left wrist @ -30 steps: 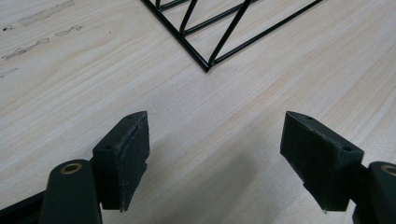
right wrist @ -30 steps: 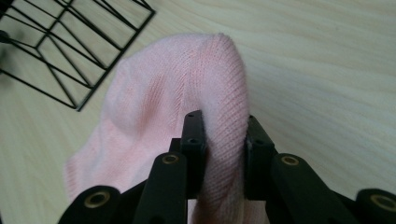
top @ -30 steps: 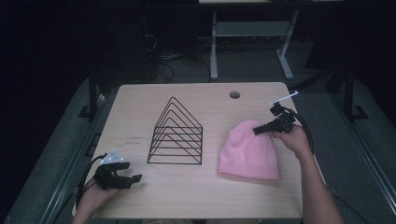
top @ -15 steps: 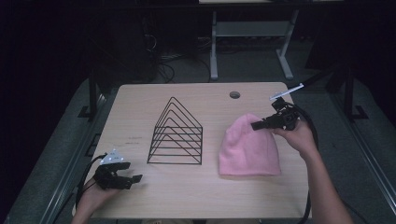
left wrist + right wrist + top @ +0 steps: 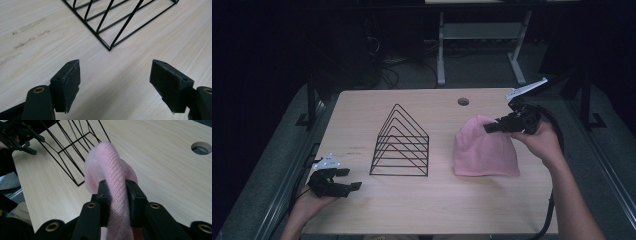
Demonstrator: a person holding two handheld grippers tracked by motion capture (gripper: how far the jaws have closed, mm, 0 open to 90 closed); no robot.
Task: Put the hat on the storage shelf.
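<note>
The pink hat [image 5: 110, 177] is blurred at its top, its lower end cut off below.

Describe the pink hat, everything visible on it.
The pink hat is a soft ribbed knit beanie, plain, with no visible trim. It lies mostly flat on the right side of the wooden table, brim edge nearest the person, apart from the black wire rack. Its crown end is pinched into a raised fold between the jaws of the right gripper, lifted off the tabletop.

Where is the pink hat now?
In the high view the pink hat lies right of the wire rack, its top pinched by the right gripper.
</note>
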